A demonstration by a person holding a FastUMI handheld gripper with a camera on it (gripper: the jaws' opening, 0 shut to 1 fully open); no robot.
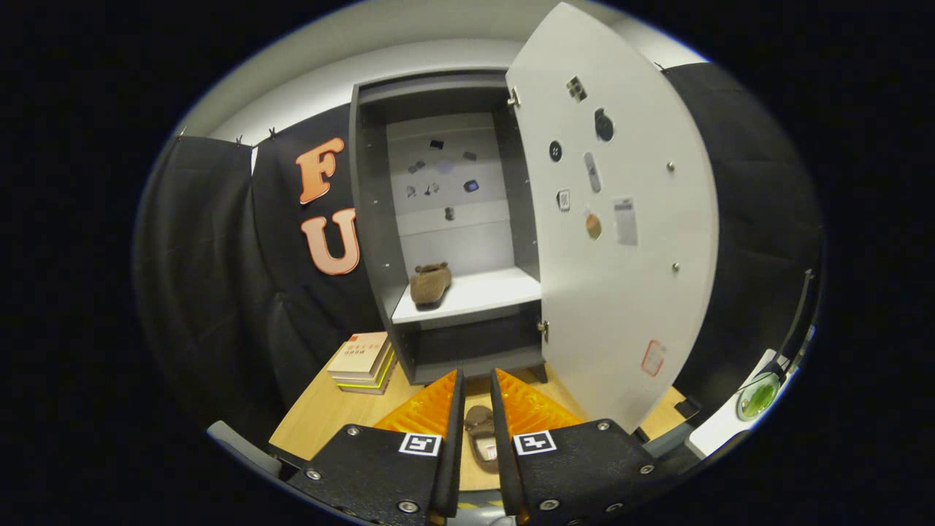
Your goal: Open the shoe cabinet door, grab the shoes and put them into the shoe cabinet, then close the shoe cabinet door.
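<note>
Fuzzy brown shoe [480,437] seemingly between, untouched by, narrow-gapped gripper [476,387] jaws.

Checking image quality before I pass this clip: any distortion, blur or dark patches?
Gripper view: fisheye bends the open cabinet door into a curve; cabinet interior dim above the shelf, shoe on it still readable; second shoe between the gripper fingers, partly hidden.

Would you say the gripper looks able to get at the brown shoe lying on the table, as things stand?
Probably yes. The shoe lies on the table seen in the narrow gap between the gripper fingers, with nothing over it. The fingers stand close together, so they would likely need to open wider first.
</note>
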